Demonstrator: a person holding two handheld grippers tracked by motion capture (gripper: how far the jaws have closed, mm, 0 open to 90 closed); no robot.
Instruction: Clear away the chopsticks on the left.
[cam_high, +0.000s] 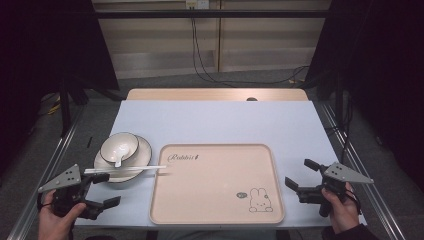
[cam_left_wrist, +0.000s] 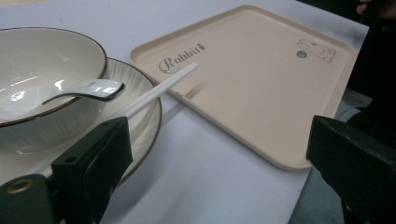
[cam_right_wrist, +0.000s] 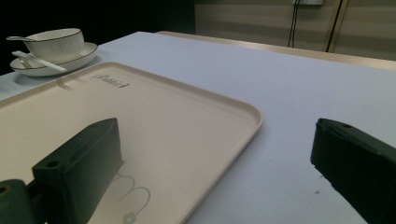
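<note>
While both units idle at the frame's lower corners, nothing is gripped; left hand-held gripper (cam_high: 102, 190) spread wide, empty, lower left, just beside plate (cam_high: 142, 161); right hand-held gripper (cam_high: 299, 175) spread, empty, lower right, off tray's (cam_high: 260, 152) edge. Bowl (cam_high: 126, 143) w/ spoon (cam_high: 119, 159) sits on plate, left-centre; chopsticks (cam_high: 125, 169) lie across plate rim, tips over tray's left edge. Tray centre-frame on counter (cam_high: 215, 120), bare. Judged step: approach, pre-grasp. Next move likely calls for left unit to line jaws across chopsticks; thin, may roll.
</note>
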